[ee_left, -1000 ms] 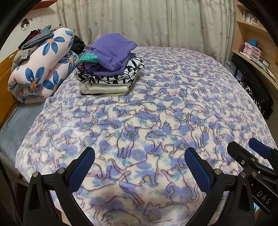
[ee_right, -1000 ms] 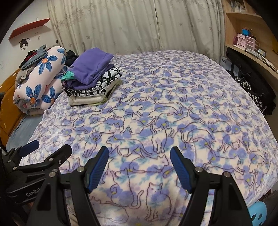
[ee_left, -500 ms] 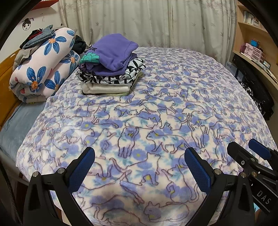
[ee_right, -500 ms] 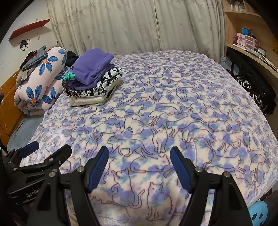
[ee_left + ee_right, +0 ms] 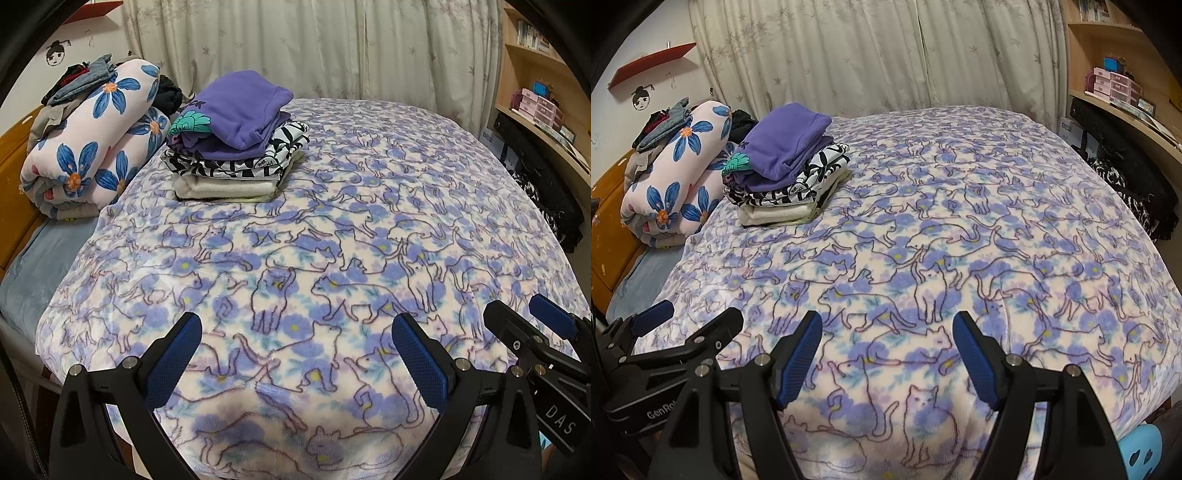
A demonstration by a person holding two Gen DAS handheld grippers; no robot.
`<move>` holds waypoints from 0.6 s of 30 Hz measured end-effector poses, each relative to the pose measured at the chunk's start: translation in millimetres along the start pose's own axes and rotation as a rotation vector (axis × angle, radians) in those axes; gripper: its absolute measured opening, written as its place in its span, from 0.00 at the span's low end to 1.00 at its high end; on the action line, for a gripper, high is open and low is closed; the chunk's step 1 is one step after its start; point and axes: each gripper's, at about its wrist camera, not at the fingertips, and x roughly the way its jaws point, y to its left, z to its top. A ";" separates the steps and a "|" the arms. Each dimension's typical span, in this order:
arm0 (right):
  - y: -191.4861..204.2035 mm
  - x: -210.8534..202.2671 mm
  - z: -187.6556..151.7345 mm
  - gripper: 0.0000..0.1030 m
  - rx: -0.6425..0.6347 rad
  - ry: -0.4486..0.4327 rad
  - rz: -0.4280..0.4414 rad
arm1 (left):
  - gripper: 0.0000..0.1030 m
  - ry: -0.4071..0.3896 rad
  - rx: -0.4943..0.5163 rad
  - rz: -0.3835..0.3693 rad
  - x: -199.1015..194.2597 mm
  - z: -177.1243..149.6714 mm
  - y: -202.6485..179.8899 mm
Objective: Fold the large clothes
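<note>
A stack of folded clothes (image 5: 236, 144) lies at the far left of the bed, a purple top above a black-and-white piece and a cream one; it also shows in the right wrist view (image 5: 783, 170). My left gripper (image 5: 295, 354) is open and empty over the near edge of the cat-print blanket (image 5: 351, 240). My right gripper (image 5: 886, 354) is open and empty beside it, over the same blanket (image 5: 960, 240). Each gripper shows at the edge of the other's view: the right one (image 5: 532, 325), the left one (image 5: 687, 317).
A rolled flowered quilt (image 5: 92, 147) with loose clothes (image 5: 77, 77) on top lies left of the stack, against a wooden headboard (image 5: 14, 177). Curtains (image 5: 314, 48) hang behind the bed. Shelves (image 5: 543, 107) and dark clothing (image 5: 546, 192) stand to the right.
Both grippers have drifted slightly; the stack and quilt sit a little further right in the views. Both stay open and empty.
</note>
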 end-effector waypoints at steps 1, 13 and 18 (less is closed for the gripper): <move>2.4 -0.7 -1.3 0.71 0.001 -0.001 -0.003 | 0.99 0.000 -0.002 0.000 -0.1 0.2 -0.7; 2.7 -0.2 -2.5 0.71 0.001 0.001 -0.002 | 0.98 0.004 -0.005 0.000 -1.4 -4.0 2.0; 2.4 0.3 -2.8 0.71 0.004 0.002 0.004 | 0.97 0.003 -0.004 -0.001 -1.2 -4.0 0.8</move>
